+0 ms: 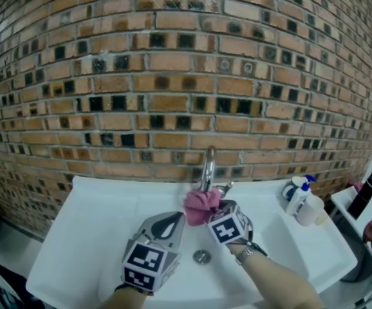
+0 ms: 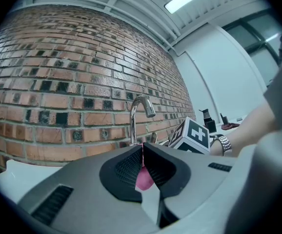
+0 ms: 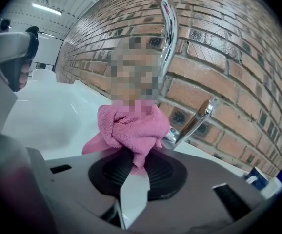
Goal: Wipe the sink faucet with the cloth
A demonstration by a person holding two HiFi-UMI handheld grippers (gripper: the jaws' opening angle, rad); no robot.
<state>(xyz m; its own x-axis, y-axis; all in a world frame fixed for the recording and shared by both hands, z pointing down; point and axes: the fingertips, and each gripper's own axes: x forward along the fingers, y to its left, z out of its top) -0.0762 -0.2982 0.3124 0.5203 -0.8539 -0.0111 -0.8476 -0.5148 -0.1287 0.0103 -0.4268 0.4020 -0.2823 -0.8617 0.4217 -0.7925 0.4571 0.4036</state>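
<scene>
A chrome faucet (image 1: 208, 166) rises from the back of the white sink (image 1: 102, 205) against a brick wall. My right gripper (image 1: 217, 212) is shut on a bunched pink cloth (image 1: 201, 206) and holds it against the faucet's base. In the right gripper view the cloth (image 3: 131, 128) sits between the pads, pressed to the spout (image 3: 169, 33) next to the lever handle (image 3: 198, 123). My left gripper (image 1: 175, 220) hangs over the basin just left of the cloth, jaws shut and holding nothing. In the left gripper view, a bit of the cloth (image 2: 144, 178) shows beyond the shut jaws, with the faucet (image 2: 140, 107) behind.
A drain (image 1: 201, 257) lies in the basin below the grippers. A blue-capped bottle (image 1: 300, 197) and a white cup (image 1: 311, 210) stand on the sink's right ledge. A dark object (image 1: 366, 192) sits on a surface further right.
</scene>
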